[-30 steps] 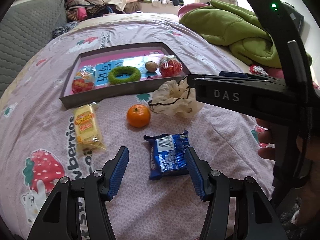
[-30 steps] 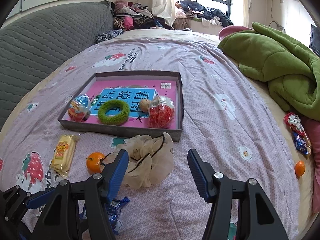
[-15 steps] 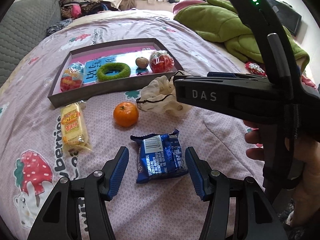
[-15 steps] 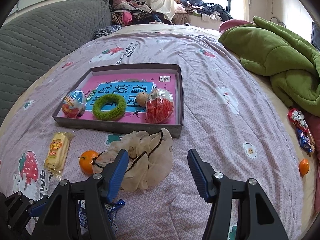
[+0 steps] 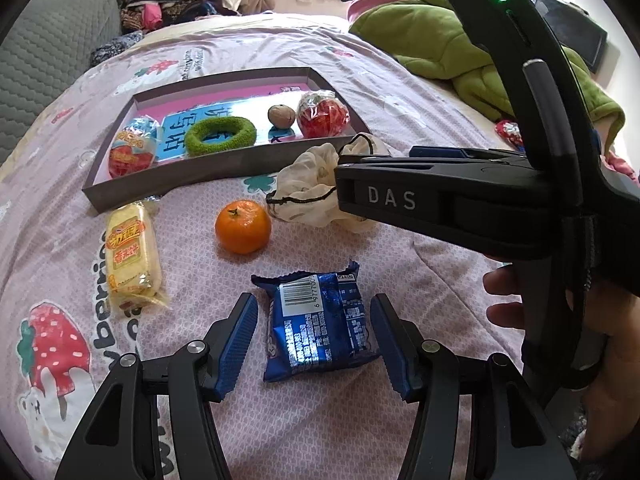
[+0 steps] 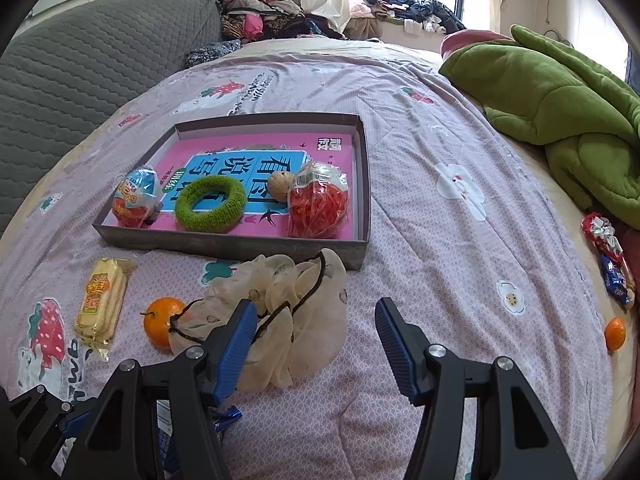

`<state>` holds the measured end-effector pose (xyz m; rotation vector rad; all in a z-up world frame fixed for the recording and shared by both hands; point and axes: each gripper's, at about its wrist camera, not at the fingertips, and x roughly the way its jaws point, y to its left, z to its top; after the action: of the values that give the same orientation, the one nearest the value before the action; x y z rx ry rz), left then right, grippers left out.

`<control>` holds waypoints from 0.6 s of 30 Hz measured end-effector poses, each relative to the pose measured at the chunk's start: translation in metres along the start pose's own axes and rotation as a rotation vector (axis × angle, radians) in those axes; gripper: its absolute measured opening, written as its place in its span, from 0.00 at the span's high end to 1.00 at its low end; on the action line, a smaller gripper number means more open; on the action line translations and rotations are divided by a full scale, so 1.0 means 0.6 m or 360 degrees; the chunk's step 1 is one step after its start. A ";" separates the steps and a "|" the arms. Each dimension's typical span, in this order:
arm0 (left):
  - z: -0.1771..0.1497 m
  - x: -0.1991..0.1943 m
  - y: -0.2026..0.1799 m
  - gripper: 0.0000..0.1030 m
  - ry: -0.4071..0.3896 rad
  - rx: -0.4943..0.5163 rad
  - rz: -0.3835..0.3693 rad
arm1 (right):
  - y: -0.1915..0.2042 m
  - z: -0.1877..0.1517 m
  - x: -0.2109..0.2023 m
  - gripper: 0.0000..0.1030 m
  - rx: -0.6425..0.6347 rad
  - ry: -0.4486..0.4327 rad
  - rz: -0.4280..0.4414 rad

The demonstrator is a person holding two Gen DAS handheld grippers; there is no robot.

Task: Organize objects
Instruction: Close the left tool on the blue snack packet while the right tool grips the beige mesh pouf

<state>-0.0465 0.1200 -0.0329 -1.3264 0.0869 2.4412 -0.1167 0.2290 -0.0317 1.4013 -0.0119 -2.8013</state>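
Observation:
On the pink bedsheet lies a blue snack packet (image 5: 318,324), framed by the open fingers of my left gripper (image 5: 314,344), which do not touch it. Beyond it sit an orange mandarin (image 5: 242,226), a yellow wafer pack (image 5: 130,254) and a cream drawstring pouch (image 5: 308,196). A shallow grey tray (image 5: 160,188) holds a green ring, a walnut and two wrapped snacks. My right gripper (image 6: 316,340) is open just over the pouch (image 6: 288,312), its left finger over the pouch's near edge; nothing is gripped.
A green blanket (image 6: 560,112) is heaped at the right of the bed. Wrapped sweets (image 6: 604,256) and a second mandarin (image 6: 615,333) lie near the right edge. A grey quilted headboard (image 6: 80,76) stands left; clothes are piled at the far end.
Both grippers have drawn nearer and lower: the blue packet now sits between the left fingers, and the pouch has come closer under the right gripper. Neither gripper's opening changed.

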 end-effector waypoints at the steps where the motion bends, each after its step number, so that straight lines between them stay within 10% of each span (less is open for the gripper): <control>1: 0.001 0.003 0.000 0.42 -0.0001 -0.0003 0.0013 | 0.000 0.000 0.001 0.41 -0.0002 -0.0004 -0.0010; 18: -0.004 0.054 0.004 0.42 0.0051 -0.0054 0.0031 | -0.018 -0.004 0.056 0.41 0.0087 0.0064 -0.0021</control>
<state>-0.0612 0.1263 -0.0611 -1.3856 0.0668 2.4485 -0.1350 0.2393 -0.0599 1.4738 -0.0798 -2.8037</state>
